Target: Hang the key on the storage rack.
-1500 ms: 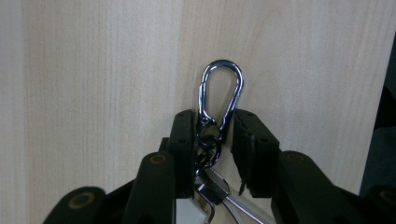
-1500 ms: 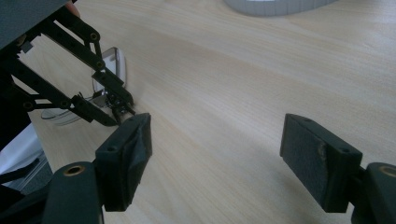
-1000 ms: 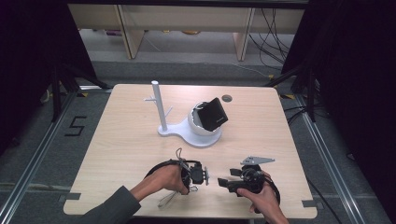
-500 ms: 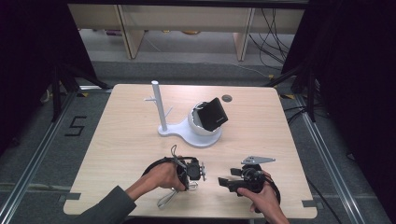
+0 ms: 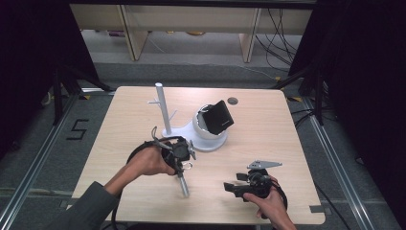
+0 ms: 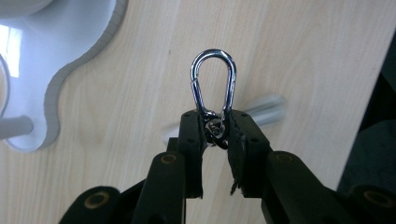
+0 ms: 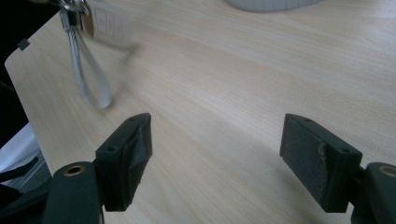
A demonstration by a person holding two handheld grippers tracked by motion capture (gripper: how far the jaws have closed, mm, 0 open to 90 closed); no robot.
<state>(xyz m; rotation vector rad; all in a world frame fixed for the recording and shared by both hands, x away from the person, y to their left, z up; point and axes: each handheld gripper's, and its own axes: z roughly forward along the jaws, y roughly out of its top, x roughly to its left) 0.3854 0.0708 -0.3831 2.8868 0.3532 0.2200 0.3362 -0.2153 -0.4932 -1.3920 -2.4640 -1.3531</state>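
A pale wooden table carries a white stand with a black box on its round base, toward the far edge. Near the front edge, the left gripper pinches a chrome carabiner by its swivel end — something silvery and blurred dangles below it. The right gripper hovers by the front right corner, jaws spread wide and empty.

Left gripper: black jaws with brass-coloured pivot screws. Right gripper: black jaws, worn grey pads, grey triangular top plate. Black cables trail from both. Left forearm wears a grey sleeve.
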